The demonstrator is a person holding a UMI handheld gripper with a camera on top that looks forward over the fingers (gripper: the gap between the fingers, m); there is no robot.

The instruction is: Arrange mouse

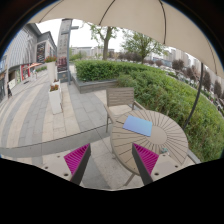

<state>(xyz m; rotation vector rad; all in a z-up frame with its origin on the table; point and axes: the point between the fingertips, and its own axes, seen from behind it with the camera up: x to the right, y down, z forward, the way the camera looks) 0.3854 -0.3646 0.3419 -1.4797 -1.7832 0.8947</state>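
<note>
Mouse (166,151) on table (170,130), just ahead-right of open gripper (112,160).

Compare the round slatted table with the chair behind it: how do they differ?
The round table lies just beyond the open gripper; the chair stands farther off, by the hedge. The table bears a flat light-blue pad; the chair's seat looks bare. The table is round, the chair squarish. Both look slatted and pale.

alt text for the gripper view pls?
Open gripper hovers over a round slatted table outdoors, nothing between its fingers. A pale blue mat lies on the table, a chair stands behind it, and a hedge and paved plaza lie beyond. No mouse is visible.
</note>
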